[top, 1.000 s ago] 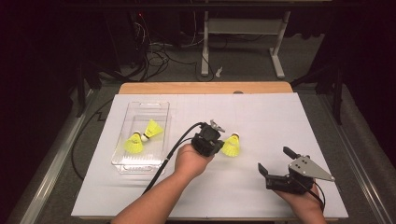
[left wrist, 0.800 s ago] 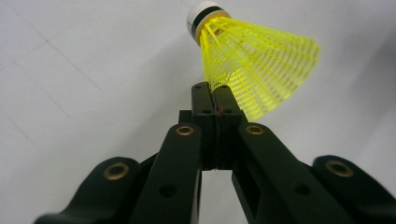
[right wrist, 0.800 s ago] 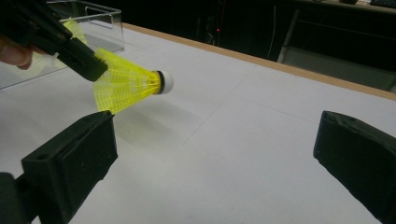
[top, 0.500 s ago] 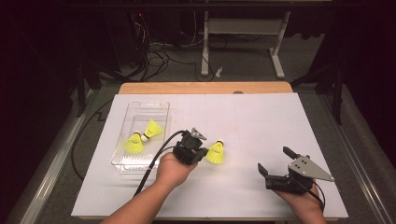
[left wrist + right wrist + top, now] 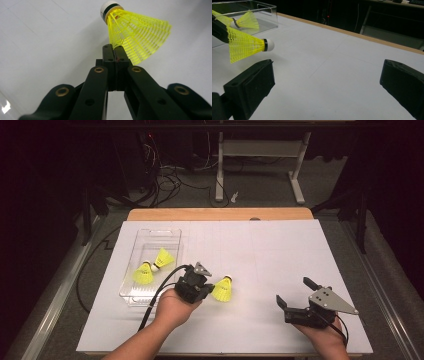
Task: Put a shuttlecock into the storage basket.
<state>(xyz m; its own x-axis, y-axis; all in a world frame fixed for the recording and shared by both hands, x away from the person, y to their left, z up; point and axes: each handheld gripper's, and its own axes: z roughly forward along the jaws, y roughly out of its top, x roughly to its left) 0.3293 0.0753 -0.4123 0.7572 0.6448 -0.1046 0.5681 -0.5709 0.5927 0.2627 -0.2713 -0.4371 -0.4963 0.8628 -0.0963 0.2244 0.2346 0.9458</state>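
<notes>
Beside clear tray [image 5: 131,296], left gripper [image 5: 209,289] pinching yellow shuttlecock [image 5: 222,290]

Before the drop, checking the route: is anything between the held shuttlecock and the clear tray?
Nothing visible. The left hand-held gripper pinches the shuttlecock by its skirt; bare table separates it from the clear tray, where two shuttlecocks lie.

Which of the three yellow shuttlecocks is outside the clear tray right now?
The shuttlecock pinched by its skirt edge in the left gripper, over the white sheet right of the tray. The other two shuttlecocks lie inside the tray.
</notes>
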